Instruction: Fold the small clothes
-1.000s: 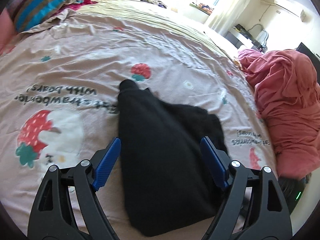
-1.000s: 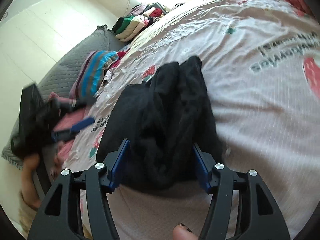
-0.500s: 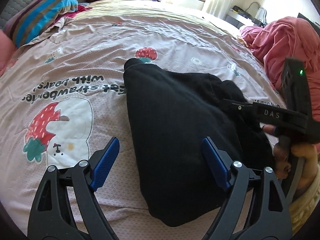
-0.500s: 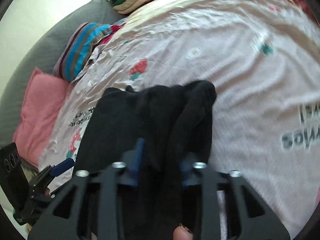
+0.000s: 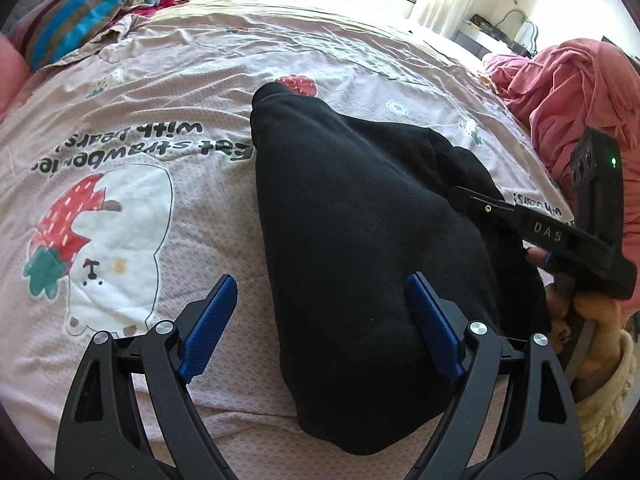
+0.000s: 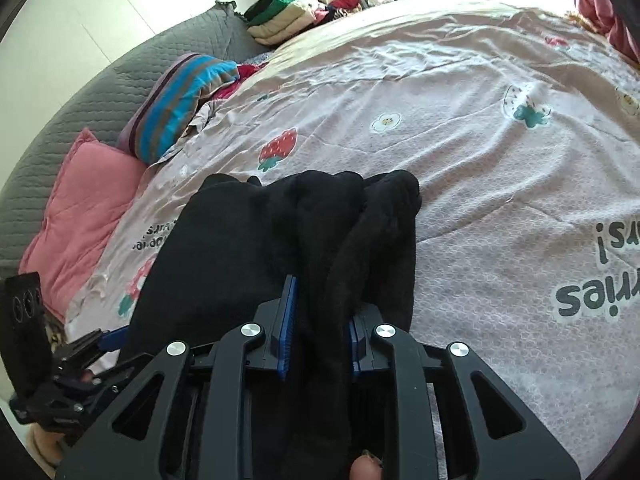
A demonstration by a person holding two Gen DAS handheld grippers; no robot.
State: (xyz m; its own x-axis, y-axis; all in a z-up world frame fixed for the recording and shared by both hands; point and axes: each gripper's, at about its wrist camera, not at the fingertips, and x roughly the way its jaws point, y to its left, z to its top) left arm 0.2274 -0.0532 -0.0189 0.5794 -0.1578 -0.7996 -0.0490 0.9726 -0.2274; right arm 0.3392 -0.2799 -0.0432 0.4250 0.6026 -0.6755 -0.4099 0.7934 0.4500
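Black garment pinched in right hand-held gripper.

The black garment pinched in my right gripper is soft, matt, fleecy cloth. My left gripper is matt black plastic with ribbed blue pads and shiny metal rivets. The bedsheet under it is thin, wrinkled printed cloth with a fine waffle texture.

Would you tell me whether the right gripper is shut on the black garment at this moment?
Shut on it: the right gripper has its blue pads pressed against a bunched fold of the black garment lying on the bedsheet.
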